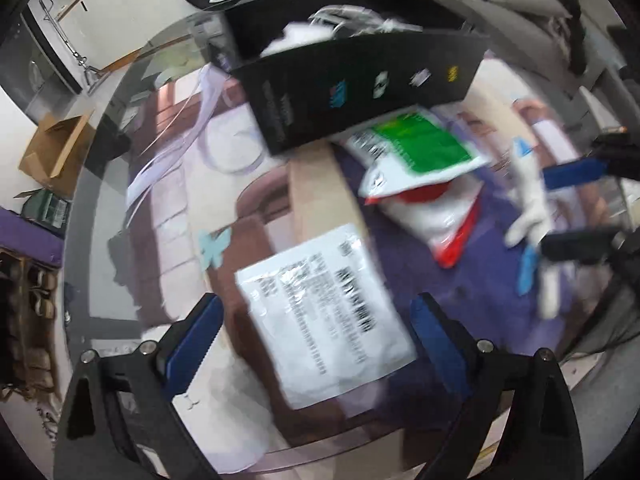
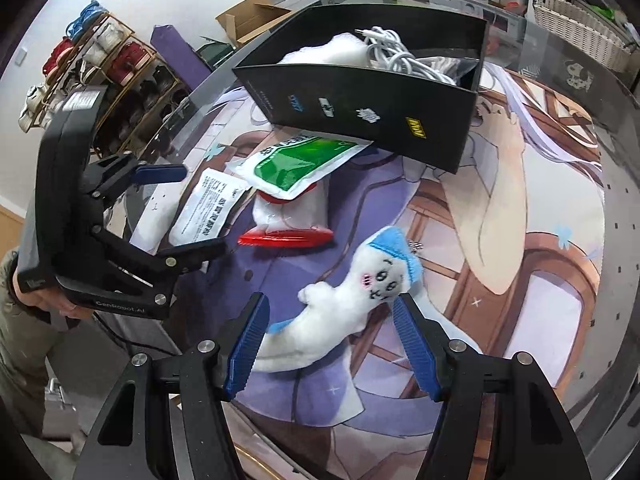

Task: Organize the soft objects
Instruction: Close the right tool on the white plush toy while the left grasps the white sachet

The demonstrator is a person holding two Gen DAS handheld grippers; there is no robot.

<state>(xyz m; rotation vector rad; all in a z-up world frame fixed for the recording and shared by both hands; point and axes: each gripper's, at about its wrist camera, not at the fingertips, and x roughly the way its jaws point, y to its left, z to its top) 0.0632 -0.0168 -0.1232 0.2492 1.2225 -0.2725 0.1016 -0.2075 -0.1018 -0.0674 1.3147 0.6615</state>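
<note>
The white plush toy [image 2: 344,312] lies between the released right hand-held gripper's [image 2: 332,344] spread fingers, ungrasped.

Black box [image 2: 372,92] (pouches [image 2: 296,164] alongside) ahead

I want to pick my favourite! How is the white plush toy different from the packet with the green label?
The plush toy is fluffy, with a face and a blue cap; the green-label packet is flat, shiny and printed. The plush toy lies alone on the mat between the right gripper's open fingers; the packet rests on another packet, partly under the black box. Both are soft and still outside the box.
</note>
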